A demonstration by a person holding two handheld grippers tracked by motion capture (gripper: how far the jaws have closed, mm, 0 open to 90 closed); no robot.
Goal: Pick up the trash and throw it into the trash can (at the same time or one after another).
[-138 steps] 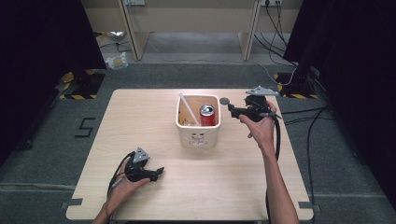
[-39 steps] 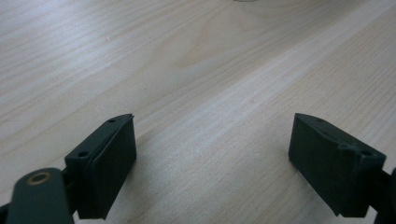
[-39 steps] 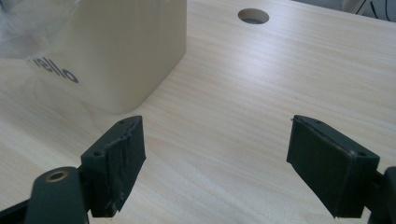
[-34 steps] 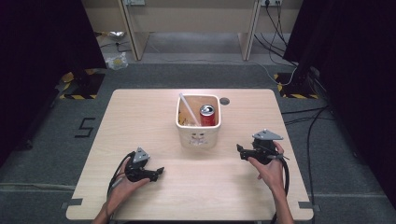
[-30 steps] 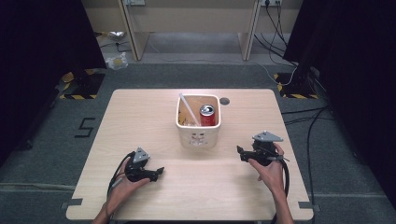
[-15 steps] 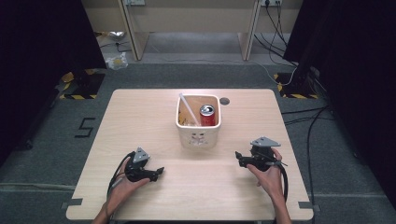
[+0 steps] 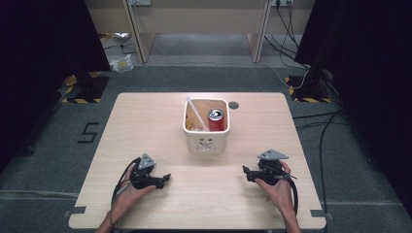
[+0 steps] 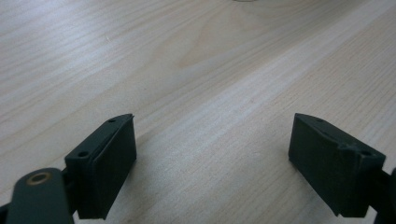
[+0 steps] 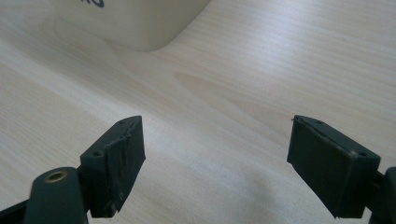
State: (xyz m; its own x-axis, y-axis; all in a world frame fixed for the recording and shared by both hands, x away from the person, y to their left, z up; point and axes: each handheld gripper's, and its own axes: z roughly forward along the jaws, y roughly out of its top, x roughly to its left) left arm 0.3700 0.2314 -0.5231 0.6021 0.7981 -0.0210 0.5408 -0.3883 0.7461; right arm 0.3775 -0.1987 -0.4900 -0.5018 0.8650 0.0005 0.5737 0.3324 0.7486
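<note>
A cream square bin point(image 7: 206, 139) stands at the middle of the wooden table point(image 7: 145, 121), holding a red can point(image 7: 215, 120) and a white straw point(image 7: 197, 113) among some scraps. My left gripper point(image 7: 166, 178) rests on the table near the front left, open, with bare wood between its jaws point(image 8: 212, 158). My right gripper point(image 7: 246, 173) sits low at the front right, open and holding nothing, pointing left toward the middle; its own view has the bin's lower corner point(image 9: 140, 23) ahead and bare wood between the jaws point(image 9: 215, 163).
A small round hole point(image 7: 233, 105) is in the tabletop just right of the bin's far corner. Cables point(image 7: 311, 121) trail over the grey floor right of the table. A desk frame point(image 7: 194, 24) stands beyond the far edge.
My right gripper came back from beside the bin's far right corner toward the person and dropped to the table at the front right. The left gripper stayed put.
</note>
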